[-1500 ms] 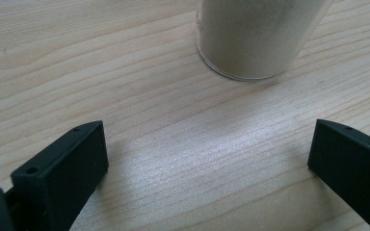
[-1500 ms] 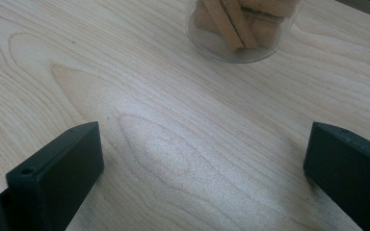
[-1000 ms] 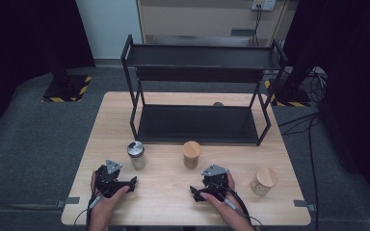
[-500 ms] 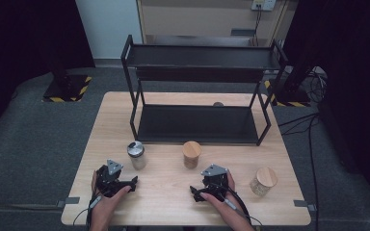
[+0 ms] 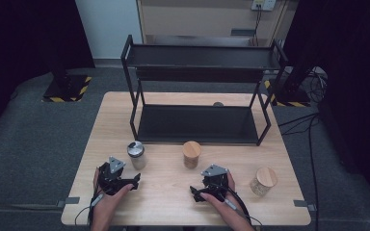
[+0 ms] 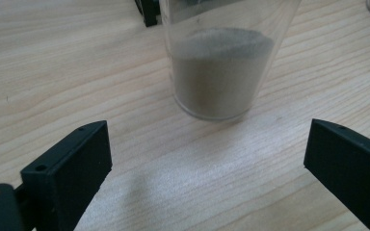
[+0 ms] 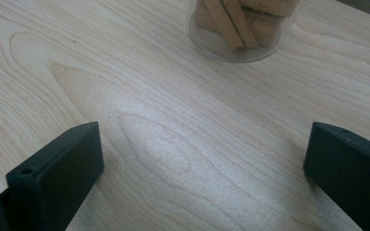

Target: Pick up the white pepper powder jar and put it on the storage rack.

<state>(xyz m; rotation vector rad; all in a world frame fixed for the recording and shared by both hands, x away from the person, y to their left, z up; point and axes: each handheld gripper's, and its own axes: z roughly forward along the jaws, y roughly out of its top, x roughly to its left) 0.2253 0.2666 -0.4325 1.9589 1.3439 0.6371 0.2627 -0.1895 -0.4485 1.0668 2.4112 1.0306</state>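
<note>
Three jars stand on the wooden table (image 5: pixel 173 202). A glass jar with a metal lid (image 5: pixel 136 155) holds tan powder (image 6: pixel 219 72) and stands just ahead of my left gripper (image 5: pixel 134 181), which is open with nothing between its jaws (image 6: pixel 207 163). A wood-lidded jar (image 5: pixel 191 154) holding pale sticks (image 7: pixel 241 21) stands a little ahead of my right gripper (image 5: pixel 195 194), also open and empty (image 7: pixel 202 168). A second wood-lidded jar (image 5: pixel 263 180) sits at the right, near the front edge.
A black two-tier metal rack (image 5: pixel 200 96) spans the back half of the table, both shelves bare. A small dark round object (image 5: pixel 218 104) lies behind it. Grey floor surrounds the table, with cables (image 5: pixel 313 130) at the right.
</note>
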